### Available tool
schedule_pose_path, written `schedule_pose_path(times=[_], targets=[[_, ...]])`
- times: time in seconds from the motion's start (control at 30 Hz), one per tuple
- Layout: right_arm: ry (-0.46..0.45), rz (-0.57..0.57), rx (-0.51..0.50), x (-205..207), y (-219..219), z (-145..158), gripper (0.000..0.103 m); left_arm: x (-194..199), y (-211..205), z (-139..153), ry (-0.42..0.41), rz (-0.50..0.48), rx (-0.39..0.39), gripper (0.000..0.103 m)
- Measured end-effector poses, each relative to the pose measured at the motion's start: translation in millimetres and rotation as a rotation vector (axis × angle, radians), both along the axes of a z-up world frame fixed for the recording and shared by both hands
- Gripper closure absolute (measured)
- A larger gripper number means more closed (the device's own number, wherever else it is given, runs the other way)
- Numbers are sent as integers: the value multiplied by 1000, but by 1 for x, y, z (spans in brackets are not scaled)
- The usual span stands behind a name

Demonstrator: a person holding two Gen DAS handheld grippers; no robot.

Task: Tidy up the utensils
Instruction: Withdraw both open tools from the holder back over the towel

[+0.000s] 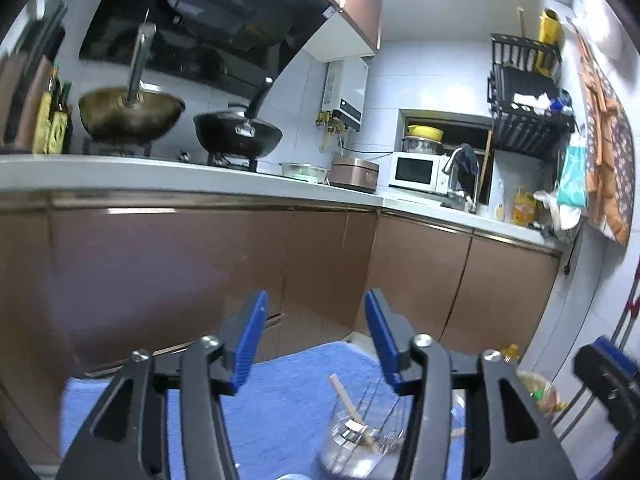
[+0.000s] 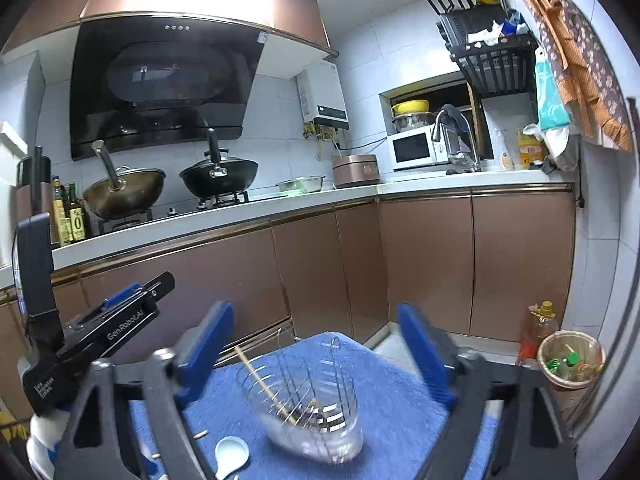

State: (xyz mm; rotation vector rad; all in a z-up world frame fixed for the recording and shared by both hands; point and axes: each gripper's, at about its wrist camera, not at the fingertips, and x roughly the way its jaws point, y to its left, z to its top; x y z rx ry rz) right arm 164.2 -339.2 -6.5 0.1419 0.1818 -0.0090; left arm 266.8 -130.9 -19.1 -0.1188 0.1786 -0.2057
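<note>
Both grippers spread wide, holding nothing, above a blue towel.

Left gripper open, raised toward the cabinets; wire utensil holder low between its fingers, blurred and partly cut off by the right finger. Right gripper open, the same holder just ahead and below, between its fingertips, tilted, a wooden stick leaning inside. White spoon down-left, half hidden at the frame edge. Holder contents too smeared to name.
</note>
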Motion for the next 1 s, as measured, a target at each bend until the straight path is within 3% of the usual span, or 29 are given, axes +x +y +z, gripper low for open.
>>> schedule_pose_path(times=[0.1, 0.2, 0.5, 0.63, 0.87, 1.0], targets=[[-6, -12, -26, -28, 9, 8, 0, -28, 17, 7, 4, 14, 28, 41], [-16, -5, -51, -54, 17, 13, 0, -55, 37, 10, -9, 47, 64, 33], [-33, 29, -49, -106, 28, 19, 0, -107, 99, 10, 13, 126, 122, 29], [26, 99, 18, -111, 27, 16, 0, -118, 122, 7, 77, 137, 123, 29], [128, 117, 93, -114, 28, 5, 0, -124, 141, -8, 235, 71, 116, 29], [232, 116, 113, -107, 27, -11, 17, -113, 145, -23, 305, 60, 120, 29]])
